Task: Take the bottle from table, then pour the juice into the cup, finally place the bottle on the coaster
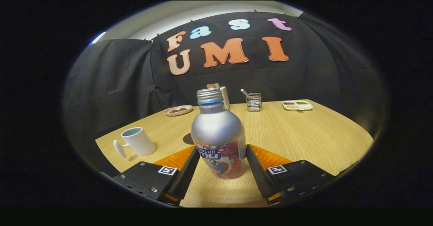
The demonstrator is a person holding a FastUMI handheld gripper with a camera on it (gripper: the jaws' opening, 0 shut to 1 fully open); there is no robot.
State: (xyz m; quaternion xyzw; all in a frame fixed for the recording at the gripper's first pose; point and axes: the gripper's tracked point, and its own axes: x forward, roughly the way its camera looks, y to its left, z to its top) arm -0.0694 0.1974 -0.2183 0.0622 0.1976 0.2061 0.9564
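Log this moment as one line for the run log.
stage: grasping | bottle upright between fingers, uncapped | fingers against both sides | cup beside it, on table

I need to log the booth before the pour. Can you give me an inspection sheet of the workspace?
Surface: wooden table, dry as far as visible.
Job's things: silver bottle upright, uncapped; white cup to its left, leaning in this view; dark round coaster just behind the bottle.
Clutter: plate, white box, wire holder, divided tray along the far edge.
Gripper: gripper fingers flank the bottle's lower body; contact cannot be confirmed.
Cables: nothing seen.
Surroundings: black cloth wall.
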